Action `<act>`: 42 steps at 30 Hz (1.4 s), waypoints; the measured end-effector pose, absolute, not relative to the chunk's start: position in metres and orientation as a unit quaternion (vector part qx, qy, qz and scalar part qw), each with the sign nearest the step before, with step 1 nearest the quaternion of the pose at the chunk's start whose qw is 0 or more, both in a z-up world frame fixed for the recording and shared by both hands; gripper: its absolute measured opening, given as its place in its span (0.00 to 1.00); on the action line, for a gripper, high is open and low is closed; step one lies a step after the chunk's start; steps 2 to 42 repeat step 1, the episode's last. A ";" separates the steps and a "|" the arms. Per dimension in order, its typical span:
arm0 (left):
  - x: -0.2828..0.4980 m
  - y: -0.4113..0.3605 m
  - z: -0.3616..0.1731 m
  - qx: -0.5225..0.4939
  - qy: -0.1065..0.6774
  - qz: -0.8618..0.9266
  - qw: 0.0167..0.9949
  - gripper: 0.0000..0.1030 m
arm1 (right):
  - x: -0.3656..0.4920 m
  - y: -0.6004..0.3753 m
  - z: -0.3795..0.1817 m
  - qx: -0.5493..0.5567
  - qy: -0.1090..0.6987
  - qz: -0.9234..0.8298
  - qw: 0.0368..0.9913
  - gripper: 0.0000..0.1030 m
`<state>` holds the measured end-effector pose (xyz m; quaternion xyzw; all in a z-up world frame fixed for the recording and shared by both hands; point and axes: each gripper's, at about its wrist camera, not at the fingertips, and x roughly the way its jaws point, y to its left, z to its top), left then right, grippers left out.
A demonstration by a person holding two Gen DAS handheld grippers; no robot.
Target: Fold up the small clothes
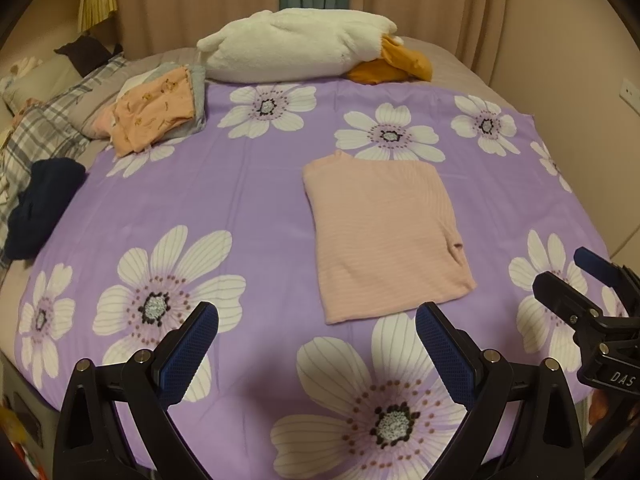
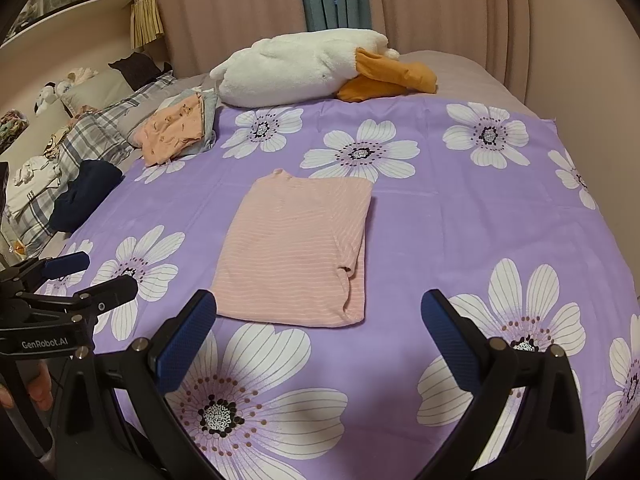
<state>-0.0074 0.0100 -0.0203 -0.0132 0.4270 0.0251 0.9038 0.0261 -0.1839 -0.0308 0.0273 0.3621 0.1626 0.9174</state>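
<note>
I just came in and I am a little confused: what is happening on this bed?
A person is folding small clothes with two handheld grippers. The pink striped top lies folded into a rectangle on the purple flowered sheet. The left gripper and the right gripper are both open, holding nothing, on the near side of it. A stack of folded clothes with an orange printed piece on top sits at the far left.

Bed (image 1: pixel 460 64) under purple flowered sheet (image 1: pixel 248 200), folded pink top (image 1: pixel 380 236), clothes pile (image 1: pixel 160 108), plush duck (image 1: pixel 296 44)
</note>
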 end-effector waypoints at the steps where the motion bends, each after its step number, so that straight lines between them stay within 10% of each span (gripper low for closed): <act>1: -0.008 0.010 -0.020 -0.013 0.427 0.025 0.904 0.95 | 0.025 -0.184 -0.030 0.028 0.362 0.163 0.917 1.00; 42: -0.008 0.010 -0.020 -0.013 0.427 0.025 0.904 0.95 | 0.025 -0.184 -0.030 0.028 0.362 0.163 0.917 1.00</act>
